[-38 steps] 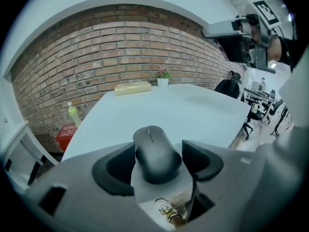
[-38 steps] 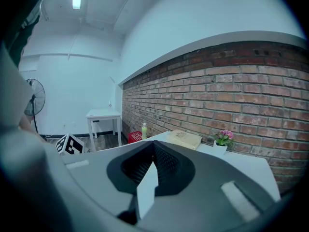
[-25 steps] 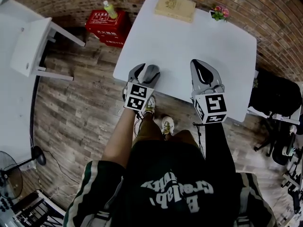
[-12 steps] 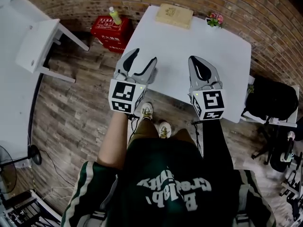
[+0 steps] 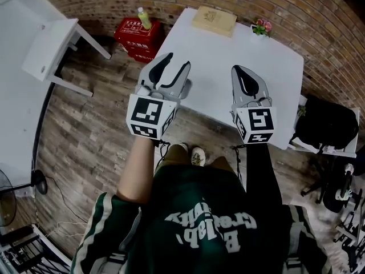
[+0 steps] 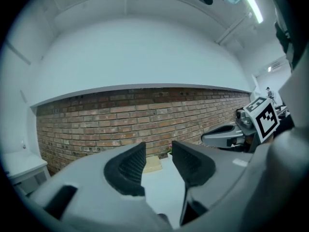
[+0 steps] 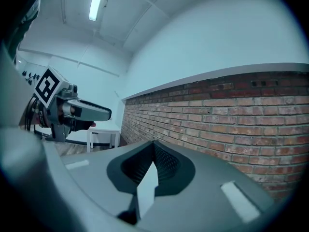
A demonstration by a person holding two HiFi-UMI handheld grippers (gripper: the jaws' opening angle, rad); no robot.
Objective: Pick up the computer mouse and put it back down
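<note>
Currently the left gripper (image 5: 178, 60) hangs above the near-left edge of the white table (image 5: 228, 44) with its jaws at a medium gap and closing; the left gripper view shows only bare tabletop between the pads, so nothing is held. The right gripper (image 5: 240, 69) hovers over the near-right part of the table with its jaws pressed together and empty. The computer mouse sits in neither gripper and cannot be picked out with certainty in any view; it is judged to lie on the table near the left edge, under the left gripper, where the head view is blocked. This reads as the release stage, with the mouse set down. To do the step well, keep the left gripper level, move it straight up and away from the table, and let the jaws close only once they are clear of the mouse, so that no pad drags it toward the edge. That near-left edge is the main hazard, as floor lies just beyond it. Open room is ample: the table centre is bare, the book (image 5: 214, 20) and the flowers (image 5: 262, 26) stand at the far edge, well apart from both grippers, and the red crate (image 5: 138, 34) sits on the floor to the far left
</note>
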